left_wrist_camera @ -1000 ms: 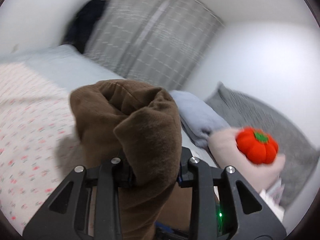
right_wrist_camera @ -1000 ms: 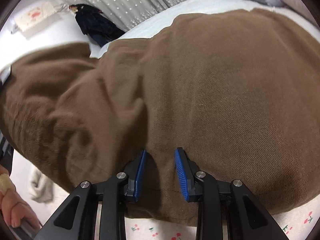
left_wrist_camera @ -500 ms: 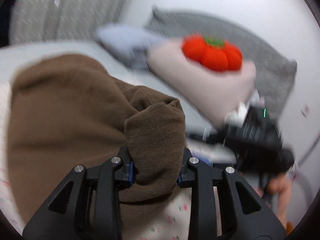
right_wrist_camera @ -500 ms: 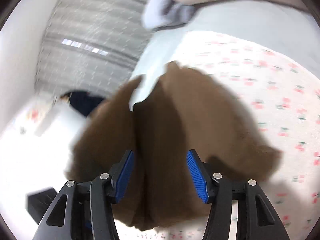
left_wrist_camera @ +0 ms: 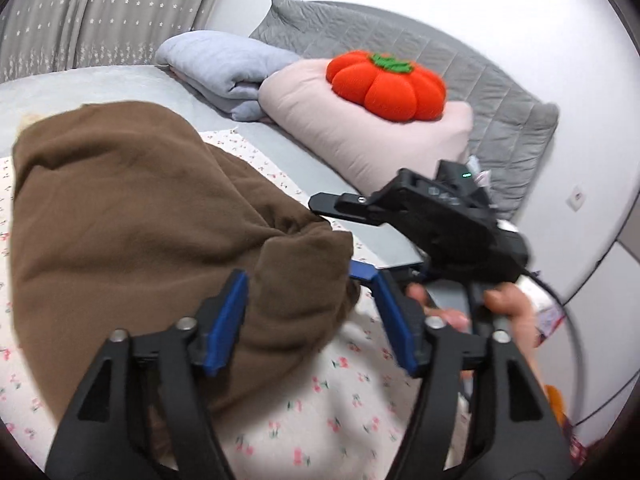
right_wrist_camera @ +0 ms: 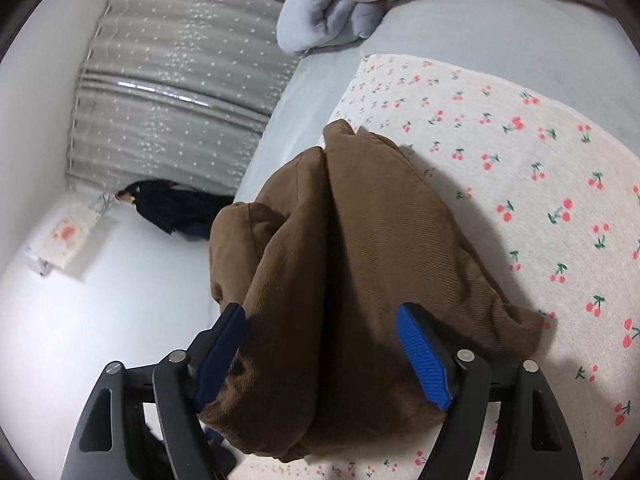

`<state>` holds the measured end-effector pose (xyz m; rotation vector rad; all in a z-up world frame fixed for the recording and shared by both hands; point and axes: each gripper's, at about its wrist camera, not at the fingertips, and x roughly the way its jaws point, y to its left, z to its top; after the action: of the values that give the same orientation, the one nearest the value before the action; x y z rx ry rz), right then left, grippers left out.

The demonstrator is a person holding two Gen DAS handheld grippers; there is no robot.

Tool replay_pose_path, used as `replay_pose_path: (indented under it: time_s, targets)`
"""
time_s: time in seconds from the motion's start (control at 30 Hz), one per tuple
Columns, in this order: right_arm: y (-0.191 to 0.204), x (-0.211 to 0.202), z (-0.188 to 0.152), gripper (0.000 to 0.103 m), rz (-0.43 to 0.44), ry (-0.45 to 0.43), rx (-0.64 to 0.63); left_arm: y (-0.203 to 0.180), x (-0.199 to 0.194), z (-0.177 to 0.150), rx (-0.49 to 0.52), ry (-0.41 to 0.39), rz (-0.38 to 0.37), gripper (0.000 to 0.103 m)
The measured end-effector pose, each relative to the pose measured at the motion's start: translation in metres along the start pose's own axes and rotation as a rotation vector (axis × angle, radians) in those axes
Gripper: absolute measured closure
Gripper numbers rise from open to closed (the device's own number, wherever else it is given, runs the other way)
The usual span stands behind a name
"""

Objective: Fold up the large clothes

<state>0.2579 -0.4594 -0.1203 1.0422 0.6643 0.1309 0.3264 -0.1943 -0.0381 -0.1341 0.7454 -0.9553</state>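
A brown garment (left_wrist_camera: 132,216) lies bunched and folded on the cherry-print sheet (left_wrist_camera: 320,412); it also shows in the right wrist view (right_wrist_camera: 360,280). My left gripper (left_wrist_camera: 312,320) is open, its jaws spread around the garment's near end, not clamping it. My right gripper (right_wrist_camera: 320,352) is open too, its blue pads (right_wrist_camera: 424,356) standing either side of the garment's folded end. The right gripper's black body (left_wrist_camera: 432,216) and the hand holding it show in the left wrist view, just right of the garment.
A pink pillow (left_wrist_camera: 360,128) with an orange pumpkin cushion (left_wrist_camera: 386,80), a folded blue blanket (left_wrist_camera: 224,68) and a grey quilt (left_wrist_camera: 460,80) lie at the bed's head. Grey curtains (right_wrist_camera: 172,92) and dark clothing (right_wrist_camera: 172,208) are beyond the bed.
Both grippers have opened and let go of the brown garment, which now rests folded on the sheet. The left view swung toward the pillows.
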Motion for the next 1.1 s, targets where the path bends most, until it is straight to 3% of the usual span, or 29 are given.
replay_pose_path:
  time_s: [0.1,0.17,0.37,0.47,0.6,0.63,0.67,0.7,0.77,0.83,0.97,1.1]
  targets:
    - [0.007,0.005,0.004,0.02,0.005,0.021,-0.015,0.01,-0.033,-0.001,0.008,-0.039,0.023,0.018]
    - [0.018,0.009,0.005,0.019,-0.003,0.052,-0.059,0.028,-0.051,0.001,-0.016,-0.055,0.086,0.011]
    - [0.059,0.056,0.032,0.018,0.02,0.241,-0.19,0.097,-0.053,-0.001,-0.176,0.014,0.264,0.01]
    - [0.069,0.082,0.042,0.016,-0.001,0.35,-0.234,0.138,-0.051,-0.009,-0.28,0.028,0.278,0.01]
    - [0.088,0.107,0.044,0.017,-0.081,0.415,-0.311,0.176,-0.03,-0.019,-0.431,0.046,0.215,0.011]
    - [0.095,0.113,0.04,0.019,-0.111,0.427,-0.353,0.183,-0.026,-0.022,-0.472,0.043,0.19,0.011]
    - [0.104,0.118,0.034,0.032,-0.153,0.437,-0.417,0.189,-0.022,-0.025,-0.516,0.032,0.158,0.014]
    - [0.115,0.123,0.027,0.06,-0.219,0.429,-0.499,0.193,-0.021,-0.028,-0.549,0.018,0.127,0.021]
    - [0.132,0.122,0.016,0.079,-0.258,0.406,-0.576,0.19,-0.02,-0.028,-0.585,-0.007,0.121,0.022]
    - [0.153,0.108,0.011,0.084,-0.27,0.363,-0.634,0.181,-0.019,-0.025,-0.566,-0.011,0.147,0.025]
    - [0.174,0.056,0.032,0.087,-0.115,0.263,-0.605,0.147,-0.016,-0.006,-0.504,-0.043,0.151,0.025]
    - [0.148,0.007,0.059,0.087,-0.098,0.174,-0.55,0.103,-0.006,0.021,-0.363,-0.045,0.139,0.025]
